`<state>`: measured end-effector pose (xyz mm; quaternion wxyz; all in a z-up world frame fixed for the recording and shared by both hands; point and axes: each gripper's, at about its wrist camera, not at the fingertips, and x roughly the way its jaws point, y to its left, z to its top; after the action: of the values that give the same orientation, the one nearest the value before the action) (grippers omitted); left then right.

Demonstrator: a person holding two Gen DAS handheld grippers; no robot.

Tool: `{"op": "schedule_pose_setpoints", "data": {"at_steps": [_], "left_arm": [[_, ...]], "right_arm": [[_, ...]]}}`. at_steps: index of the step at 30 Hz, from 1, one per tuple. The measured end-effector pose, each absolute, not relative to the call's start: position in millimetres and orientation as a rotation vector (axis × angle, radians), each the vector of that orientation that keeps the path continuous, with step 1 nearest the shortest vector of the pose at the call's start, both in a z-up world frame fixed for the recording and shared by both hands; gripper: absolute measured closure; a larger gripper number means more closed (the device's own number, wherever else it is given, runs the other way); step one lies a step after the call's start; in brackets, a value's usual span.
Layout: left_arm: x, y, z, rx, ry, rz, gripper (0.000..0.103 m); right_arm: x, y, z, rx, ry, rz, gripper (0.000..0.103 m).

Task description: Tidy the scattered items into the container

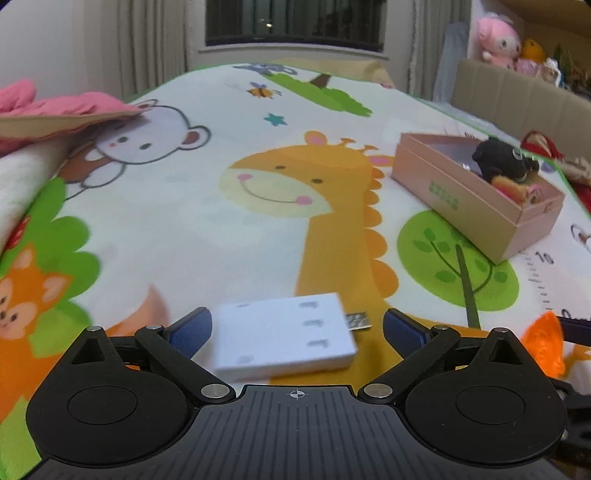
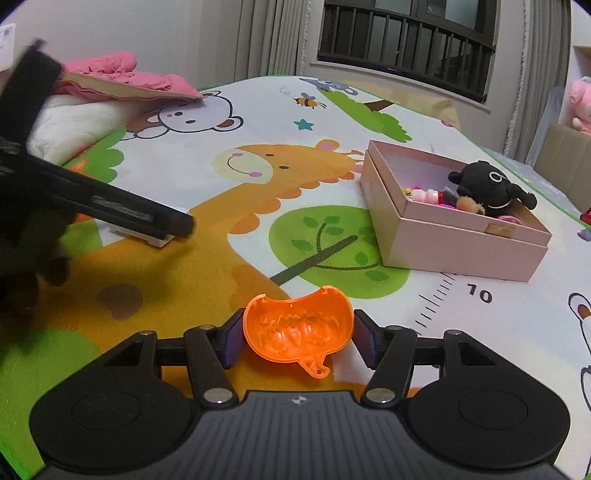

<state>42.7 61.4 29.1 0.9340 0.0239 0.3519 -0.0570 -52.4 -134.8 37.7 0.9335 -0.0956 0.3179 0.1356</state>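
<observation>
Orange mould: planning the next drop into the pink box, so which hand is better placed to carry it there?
Right. The right gripper already straddles the orange mould, and the pink box lies ahead on its right. The left gripper is open around the white block.

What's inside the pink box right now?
In the pink box: a black plush toy at the far end, small pink and red bits beside it. Whatever lies beneath the plush is hidden.

Warm indoor lighting, dark window (image 1: 293, 22) so it's night. Heavy fisheye bending at the edges, white box (image 1: 284, 338) is motion-smeared, big soft shadow across the play mat (image 2: 207, 266) lower left.
</observation>
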Motion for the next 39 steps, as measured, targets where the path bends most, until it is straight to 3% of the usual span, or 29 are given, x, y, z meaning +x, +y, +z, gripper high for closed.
{"op": "schedule_pose_setpoints", "data": {"at_steps": [15, 25, 39], "left_arm": [[36.6, 55.2, 25.6, 0.113, 0.712, -0.156, 0.008], [-8.0, -13.7, 48.1, 0.161, 0.679, -0.442, 0.008], [89.6, -106.0, 92.8, 0.084, 0.556, -0.541, 0.008]], "right_arm": [[-59.8, -138.1, 38.5, -0.204, 0.647, 0.286, 0.043], [-65.8, -199.0, 46.0, -0.223, 0.638, 0.174, 0.043], [-26.1, -277.6, 80.8, -0.202, 0.494, 0.090, 0.043]]}}
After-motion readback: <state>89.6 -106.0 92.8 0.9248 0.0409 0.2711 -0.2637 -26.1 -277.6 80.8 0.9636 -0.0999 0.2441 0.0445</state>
